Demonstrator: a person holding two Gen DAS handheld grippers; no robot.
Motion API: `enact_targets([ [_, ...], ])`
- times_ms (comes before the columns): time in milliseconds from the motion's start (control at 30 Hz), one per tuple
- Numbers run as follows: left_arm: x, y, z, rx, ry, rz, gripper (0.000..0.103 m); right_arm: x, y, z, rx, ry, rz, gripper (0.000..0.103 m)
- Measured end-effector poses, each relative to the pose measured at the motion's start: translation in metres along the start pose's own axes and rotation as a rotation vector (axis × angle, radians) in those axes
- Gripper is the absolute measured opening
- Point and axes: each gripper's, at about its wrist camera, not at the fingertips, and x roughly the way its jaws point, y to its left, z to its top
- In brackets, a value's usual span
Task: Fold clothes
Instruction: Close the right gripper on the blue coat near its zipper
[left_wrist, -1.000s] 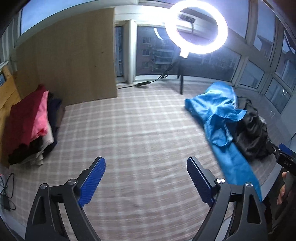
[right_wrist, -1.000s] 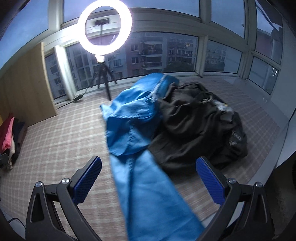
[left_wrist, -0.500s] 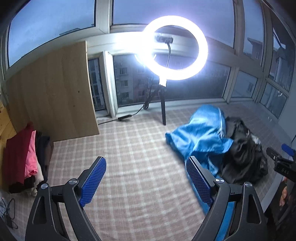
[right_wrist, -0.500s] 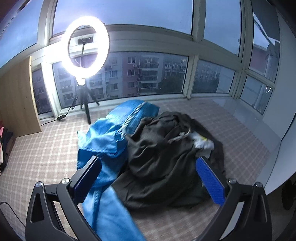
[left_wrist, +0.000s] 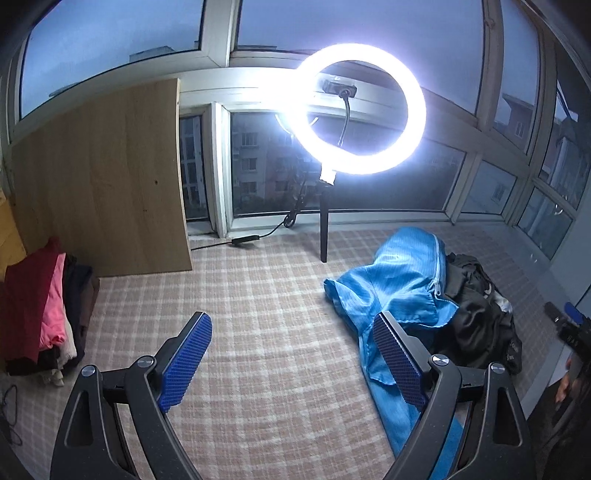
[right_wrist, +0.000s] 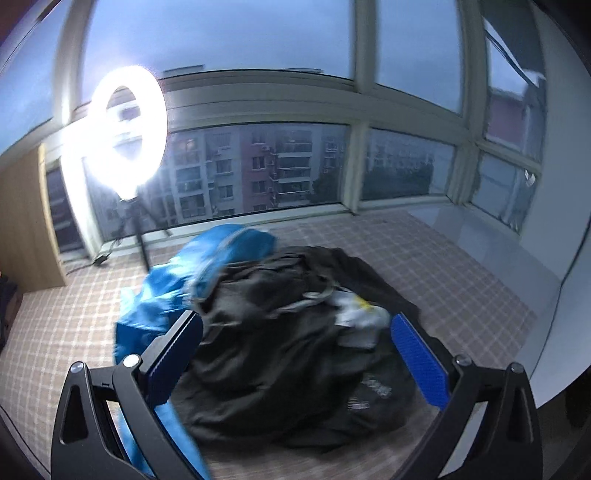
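Both grippers lifted and swung toward the unfolded pile

You raised the right gripper (right_wrist: 295, 354) off the blue garment (right_wrist: 221, 258) toward the dark garment (right_wrist: 295, 332) heaped beside it on the checked surface (left_wrist: 258, 295); the left gripper (left_wrist: 291, 354) followed. Both pairs of fingers stood wide apart, holding nothing, so the next pick hadn't begun.

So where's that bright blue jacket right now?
The blue jacket lies crumpled on the checked mat, right of the ring light's stand in the left wrist view, pressed against a heap of dark clothes.
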Motion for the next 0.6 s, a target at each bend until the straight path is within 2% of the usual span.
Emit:
enact_targets([
  [67,0.007,-0.003,0.001,0.017,0.007,0.000,0.090,0.009,-0.026,-0.001,0.052,0.019,0.008,0.103],
  [133,0.016,-0.008,0.002,0.031,0.023,-0.005,0.090,0.020,-0.042,-0.005,0.104,0.053,0.074,0.103],
  [233,0.034,-0.016,0.000,0.049,0.064,-0.016,0.090,0.036,-0.036,-0.013,0.097,0.084,0.155,0.103],
  [367,0.055,-0.023,-0.006,0.066,0.115,-0.029,0.090,0.062,0.009,-0.019,-0.019,0.138,0.217,0.103],
  [533,0.068,-0.018,-0.020,0.063,0.164,-0.032,0.090,0.083,0.078,-0.014,-0.139,0.166,0.387,0.103],
  [600,0.071,-0.010,-0.024,0.046,0.175,-0.024,0.090,0.098,0.107,-0.014,-0.203,0.200,0.411,0.103],
])
